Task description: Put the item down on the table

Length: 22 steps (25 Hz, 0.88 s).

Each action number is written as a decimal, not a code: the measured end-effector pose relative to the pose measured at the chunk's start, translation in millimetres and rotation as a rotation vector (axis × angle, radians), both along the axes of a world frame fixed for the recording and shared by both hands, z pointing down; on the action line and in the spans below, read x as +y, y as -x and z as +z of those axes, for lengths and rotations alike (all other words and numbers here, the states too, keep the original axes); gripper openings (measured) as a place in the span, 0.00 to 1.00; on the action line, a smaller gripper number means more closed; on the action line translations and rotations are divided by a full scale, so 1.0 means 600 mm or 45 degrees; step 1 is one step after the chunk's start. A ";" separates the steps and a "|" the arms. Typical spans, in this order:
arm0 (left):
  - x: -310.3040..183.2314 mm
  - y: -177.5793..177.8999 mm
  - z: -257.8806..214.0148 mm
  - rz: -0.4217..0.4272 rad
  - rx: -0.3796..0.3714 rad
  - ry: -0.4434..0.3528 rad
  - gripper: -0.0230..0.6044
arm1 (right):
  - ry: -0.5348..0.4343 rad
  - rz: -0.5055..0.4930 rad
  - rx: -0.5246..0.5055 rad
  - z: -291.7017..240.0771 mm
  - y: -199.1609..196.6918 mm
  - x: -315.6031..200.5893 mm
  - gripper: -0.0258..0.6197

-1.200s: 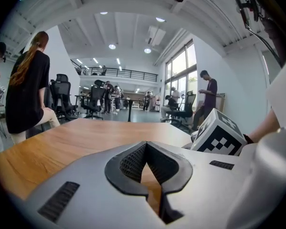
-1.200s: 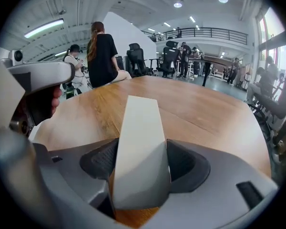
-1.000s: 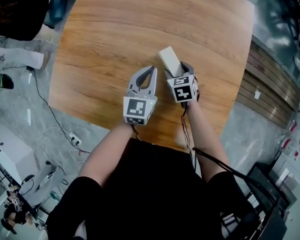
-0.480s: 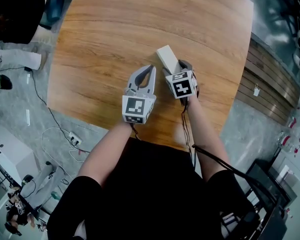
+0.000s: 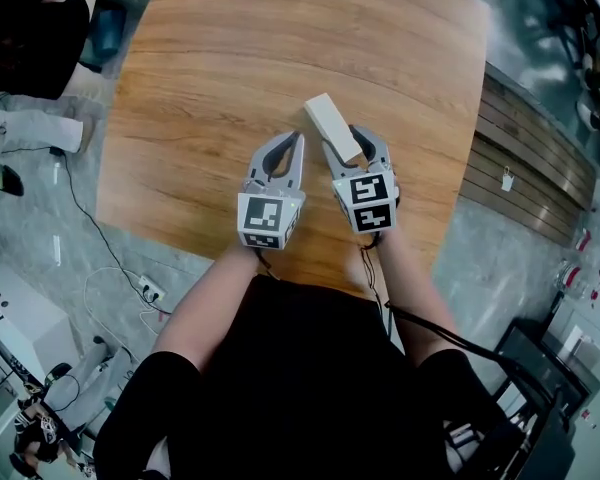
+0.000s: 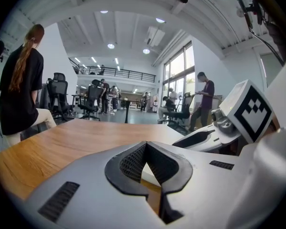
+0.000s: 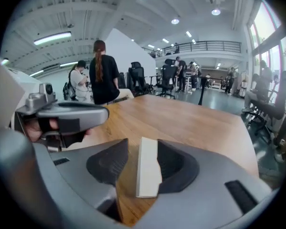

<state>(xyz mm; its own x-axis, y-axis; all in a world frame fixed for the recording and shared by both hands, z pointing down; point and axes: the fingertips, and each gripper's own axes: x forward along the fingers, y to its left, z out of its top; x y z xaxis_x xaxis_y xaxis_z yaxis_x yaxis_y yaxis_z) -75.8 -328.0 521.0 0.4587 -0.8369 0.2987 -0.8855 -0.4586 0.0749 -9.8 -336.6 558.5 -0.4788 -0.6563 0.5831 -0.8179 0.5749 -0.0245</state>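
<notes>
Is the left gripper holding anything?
No, the left gripper has its jaws shut together, with nothing caught between them.

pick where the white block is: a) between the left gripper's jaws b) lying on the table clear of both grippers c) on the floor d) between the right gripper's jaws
d: the white block stands between the jaws of the right gripper, which are closing, with a gap at one pad; the left gripper is shut and empty.
</notes>
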 end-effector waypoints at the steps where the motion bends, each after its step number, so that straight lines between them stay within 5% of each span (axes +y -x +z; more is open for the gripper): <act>1: 0.005 -0.002 -0.011 0.005 -0.001 -0.013 0.04 | -0.050 0.026 -0.029 -0.024 -0.003 0.008 0.24; 2: 0.011 -0.004 -0.023 0.013 -0.001 -0.028 0.04 | -0.099 0.051 -0.058 -0.047 -0.006 0.016 0.13; 4: 0.024 -0.008 -0.046 0.029 0.004 -0.055 0.04 | -0.178 0.082 -0.121 -0.088 -0.010 0.034 0.08; 11: 0.070 -0.025 -0.120 0.056 0.048 -0.136 0.04 | -0.453 0.092 -0.290 -0.205 -0.021 0.100 0.06; 22: 0.112 -0.042 -0.172 0.072 0.049 -0.214 0.04 | -0.504 0.113 -0.280 -0.236 -0.035 0.137 0.06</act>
